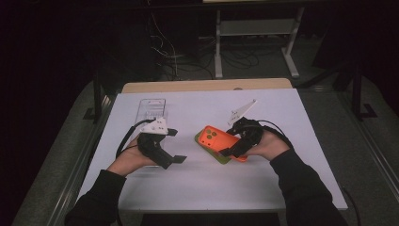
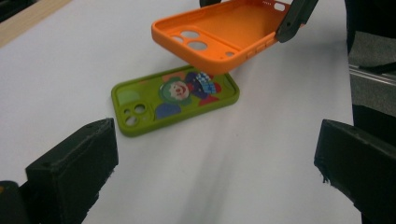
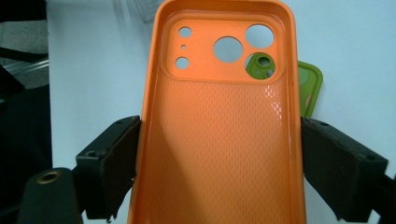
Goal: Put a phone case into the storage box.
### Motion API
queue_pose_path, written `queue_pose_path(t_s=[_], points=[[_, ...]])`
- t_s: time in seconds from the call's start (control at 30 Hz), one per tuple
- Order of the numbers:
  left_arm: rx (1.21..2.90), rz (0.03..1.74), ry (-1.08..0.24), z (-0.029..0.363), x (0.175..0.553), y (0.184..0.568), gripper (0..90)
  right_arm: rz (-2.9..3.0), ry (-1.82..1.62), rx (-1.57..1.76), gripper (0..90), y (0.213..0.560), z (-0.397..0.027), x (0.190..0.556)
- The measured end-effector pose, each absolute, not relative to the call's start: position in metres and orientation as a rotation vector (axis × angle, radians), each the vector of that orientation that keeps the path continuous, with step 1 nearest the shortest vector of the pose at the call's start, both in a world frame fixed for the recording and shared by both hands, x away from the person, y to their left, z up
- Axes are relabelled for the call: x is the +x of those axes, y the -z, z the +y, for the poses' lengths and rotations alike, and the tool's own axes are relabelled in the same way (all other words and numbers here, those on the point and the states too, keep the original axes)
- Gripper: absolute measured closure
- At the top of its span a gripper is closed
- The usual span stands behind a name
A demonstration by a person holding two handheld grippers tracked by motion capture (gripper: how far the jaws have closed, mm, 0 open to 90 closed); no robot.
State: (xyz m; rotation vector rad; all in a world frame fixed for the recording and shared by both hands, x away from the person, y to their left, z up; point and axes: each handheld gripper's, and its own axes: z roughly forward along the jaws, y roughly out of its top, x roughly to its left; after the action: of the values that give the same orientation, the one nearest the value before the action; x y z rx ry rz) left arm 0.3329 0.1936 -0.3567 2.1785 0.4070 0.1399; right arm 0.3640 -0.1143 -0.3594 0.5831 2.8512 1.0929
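The orange soft-plastic phone case point(image 3: 219, 126) hangs just above the desk point(image 1: 282, 188), open side up, clamped by its long edges in the right gripper point(image 3: 219, 163). Directly beneath it lies the green phone case printed with a cartoon clown point(image 2: 175, 98), flat on the white surface. The left gripper point(image 2: 215, 163) hovers near, its jaws spread wide and empty. The lift looks done; next the orange case probably needs carrying clear of the green one and setting down level. A clear plastic case point(image 1: 153, 110) lies further back, seemingly. No brand or writing is legible.
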Motion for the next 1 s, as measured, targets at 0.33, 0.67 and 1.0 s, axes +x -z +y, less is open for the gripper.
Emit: queue_pose_path(t_s=[0.33,0.67,1.0], points=[[2.225,0.337,-0.111,0.174,0.347,0.352,0.0,2.878,-1.097,0.458,14.7,0.36,-0.114,0.37],[2.268,0.213,-0.021,0.155,0.351,0.348,0.0,2.96,-1.055,0.312,14.7,0.366,-0.108,0.36],[2.318,0.115,0.073,0.135,0.349,0.354,0.0,2.987,-1.045,0.208,14.7,0.366,-0.099,0.351]])
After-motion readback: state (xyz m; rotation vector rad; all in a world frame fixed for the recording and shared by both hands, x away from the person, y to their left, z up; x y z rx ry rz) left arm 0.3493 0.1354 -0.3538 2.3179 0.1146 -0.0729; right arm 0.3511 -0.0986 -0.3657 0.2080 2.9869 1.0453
